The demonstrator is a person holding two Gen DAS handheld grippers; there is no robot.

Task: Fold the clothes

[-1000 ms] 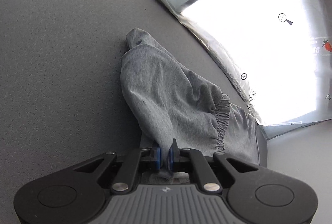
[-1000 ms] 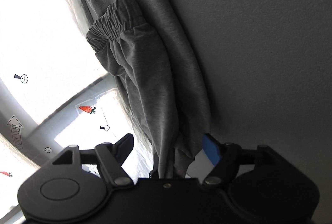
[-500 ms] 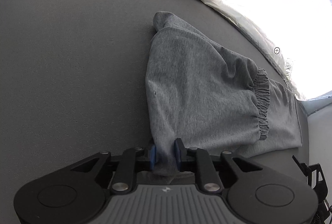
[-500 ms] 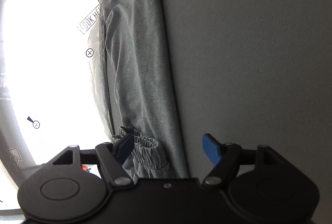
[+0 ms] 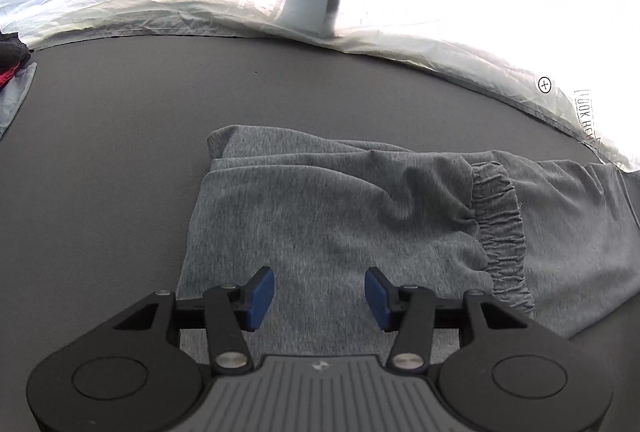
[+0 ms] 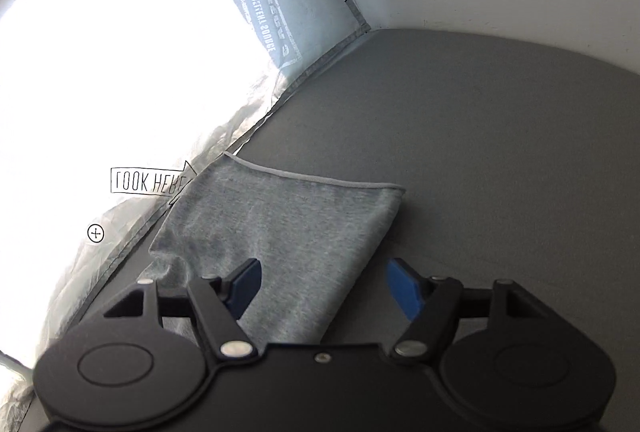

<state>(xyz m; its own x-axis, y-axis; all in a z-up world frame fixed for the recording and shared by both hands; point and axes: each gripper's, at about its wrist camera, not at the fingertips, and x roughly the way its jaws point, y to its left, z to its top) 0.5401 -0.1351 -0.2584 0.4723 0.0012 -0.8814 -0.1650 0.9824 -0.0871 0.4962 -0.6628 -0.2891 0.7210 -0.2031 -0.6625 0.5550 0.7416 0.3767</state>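
On the dark grey table point(image 5: 120, 172), the grey sweatpants point(image 5: 340, 216) lie folded over, their gathered waistband point(image 5: 500, 228) resting on top toward the right. Above the cloth, the left gripper point(image 5: 319, 298) has just been opening its jaws; they stand about half apart and hold nothing. The right gripper point(image 6: 323, 290) is wide open, its 2 jaws clear of the trouser leg point(image 6: 280, 232) below, which ends near the crinkled plastic sheet point(image 6: 224, 136).
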